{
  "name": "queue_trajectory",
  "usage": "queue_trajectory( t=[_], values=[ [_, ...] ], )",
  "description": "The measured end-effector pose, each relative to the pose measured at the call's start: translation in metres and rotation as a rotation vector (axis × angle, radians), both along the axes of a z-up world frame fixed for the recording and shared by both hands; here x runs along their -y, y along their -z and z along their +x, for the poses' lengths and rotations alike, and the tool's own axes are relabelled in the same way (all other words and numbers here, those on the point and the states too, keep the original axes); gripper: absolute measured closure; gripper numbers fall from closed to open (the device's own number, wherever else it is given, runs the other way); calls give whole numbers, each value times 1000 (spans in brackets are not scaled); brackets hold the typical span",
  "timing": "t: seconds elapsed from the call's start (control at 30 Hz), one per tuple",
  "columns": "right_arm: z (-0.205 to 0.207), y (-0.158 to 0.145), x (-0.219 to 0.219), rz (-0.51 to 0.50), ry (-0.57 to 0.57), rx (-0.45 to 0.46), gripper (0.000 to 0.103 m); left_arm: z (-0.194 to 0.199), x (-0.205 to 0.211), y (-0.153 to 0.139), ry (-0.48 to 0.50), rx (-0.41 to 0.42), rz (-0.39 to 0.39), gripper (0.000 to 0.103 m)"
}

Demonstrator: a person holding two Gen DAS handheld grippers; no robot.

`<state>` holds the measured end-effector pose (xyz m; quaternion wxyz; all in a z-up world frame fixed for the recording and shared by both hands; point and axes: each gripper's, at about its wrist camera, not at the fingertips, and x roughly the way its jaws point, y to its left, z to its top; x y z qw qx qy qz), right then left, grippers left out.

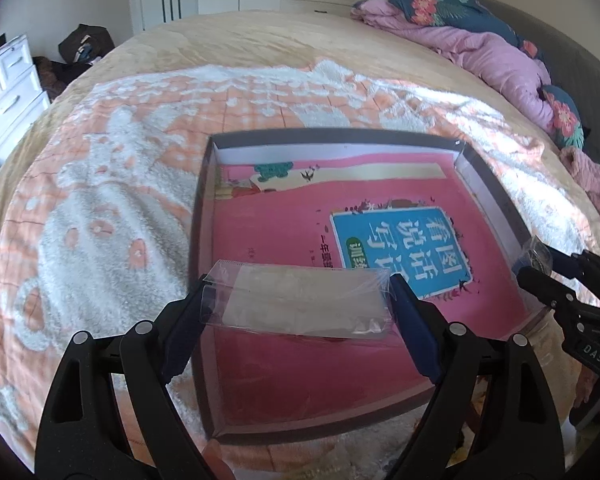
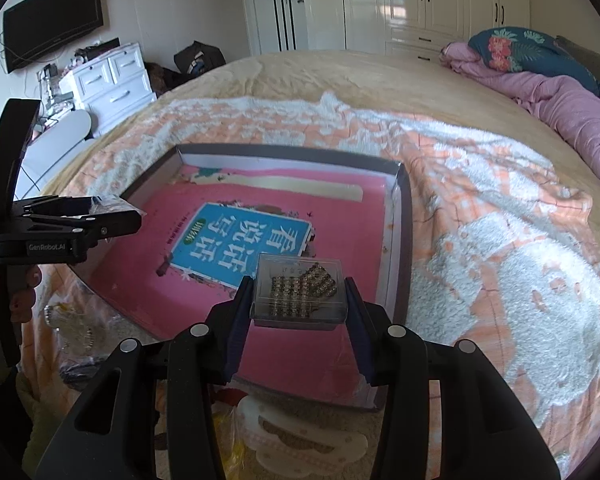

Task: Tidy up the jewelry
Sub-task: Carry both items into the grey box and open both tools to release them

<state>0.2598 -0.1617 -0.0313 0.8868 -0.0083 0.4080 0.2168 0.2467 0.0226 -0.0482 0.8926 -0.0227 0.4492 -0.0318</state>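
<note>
Clear plastic packet (image 1: pixel 300 300) and jewelry case (image 2: pixel 300 292) are clamped by left gripper (image 1: pixel 300 304) and right gripper (image 2: pixel 298 300) above the tray (image 2: pixel 404 216), apparently for placement inside.

My two handheld tools: matte black frames with dark blue pads.

On my left tool (image 1: pixel 296 300) and right tool (image 2: pixel 298 300) I see round silver rivets at the pivots; white "GenRobot.AI" lettering marks the left tool's side.
</note>
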Motion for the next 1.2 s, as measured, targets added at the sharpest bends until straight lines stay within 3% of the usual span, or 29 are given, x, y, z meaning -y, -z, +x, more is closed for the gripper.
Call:
queue_trajectory(
  t=[0.63, 0.77, 1.2],
  values=[
    [15, 23, -9, -20, 13, -125, 60, 1, 6, 21, 50, -51, 0, 24],
    [12, 22, -8, -20, 18, -115, 44, 2, 6, 20, 49, -51, -1, 24],
    [-18, -10, 14, 30, 57, -22, 28, -3, 7, 20, 54, -68, -28, 18]
  ],
)
